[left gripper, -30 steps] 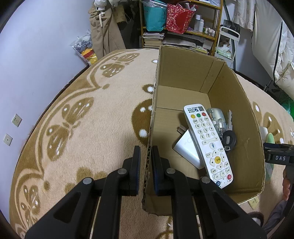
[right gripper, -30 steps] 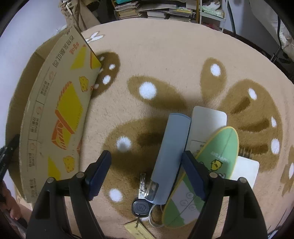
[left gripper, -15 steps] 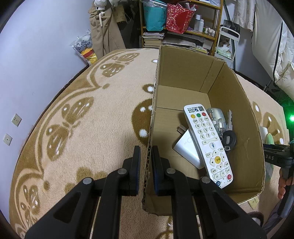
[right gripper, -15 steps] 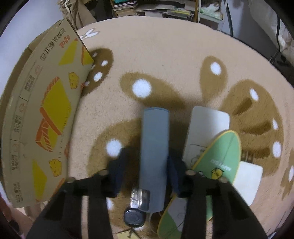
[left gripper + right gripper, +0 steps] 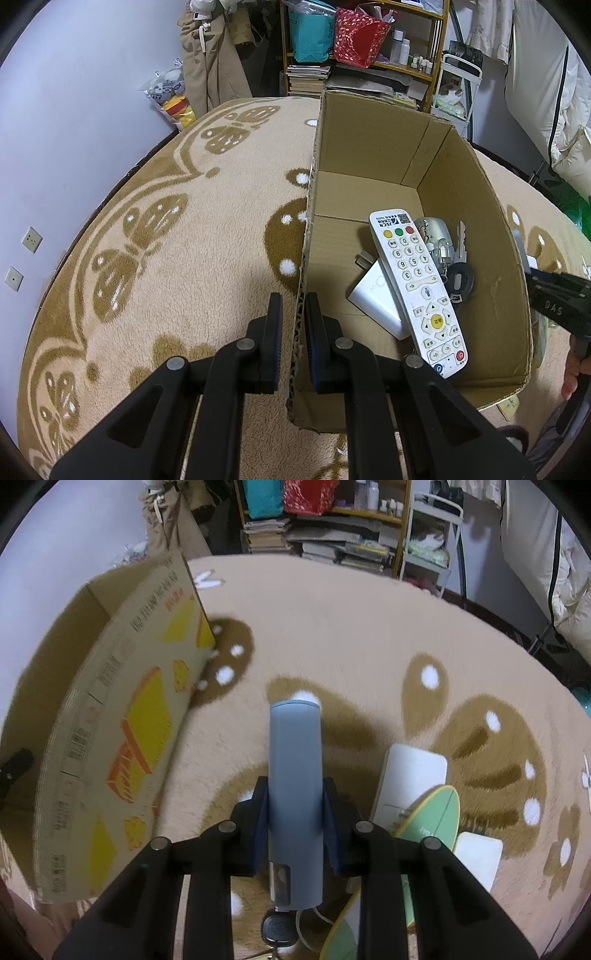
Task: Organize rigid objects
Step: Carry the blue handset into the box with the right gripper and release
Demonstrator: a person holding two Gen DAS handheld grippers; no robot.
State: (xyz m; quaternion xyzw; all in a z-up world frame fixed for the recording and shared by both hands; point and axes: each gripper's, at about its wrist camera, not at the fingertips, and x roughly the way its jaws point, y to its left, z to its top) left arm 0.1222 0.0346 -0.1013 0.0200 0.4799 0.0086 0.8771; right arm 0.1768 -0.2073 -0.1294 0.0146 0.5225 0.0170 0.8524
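My left gripper (image 5: 293,314) is shut on the near left wall of the open cardboard box (image 5: 369,177). Inside the box lie a white remote (image 5: 417,284), a white charger (image 5: 373,295), a silver mouse (image 5: 430,230) and keys (image 5: 460,273). My right gripper (image 5: 294,812) is shut on a long blue-grey case (image 5: 294,782) and holds it above the carpet, right of the box (image 5: 122,720). It shows at the right edge of the left wrist view (image 5: 557,299).
On the carpet under the right gripper lie a black key fob (image 5: 279,928), a green oval fan (image 5: 428,823) and white flat cards (image 5: 410,779). Shelves with books and bags (image 5: 354,40) stand behind the carpet. A wall (image 5: 74,110) runs along the left.
My right gripper closed on the blue-grey case and lifted it off the carpet, swinging it upright between the fingers. The left gripper and box stayed still.
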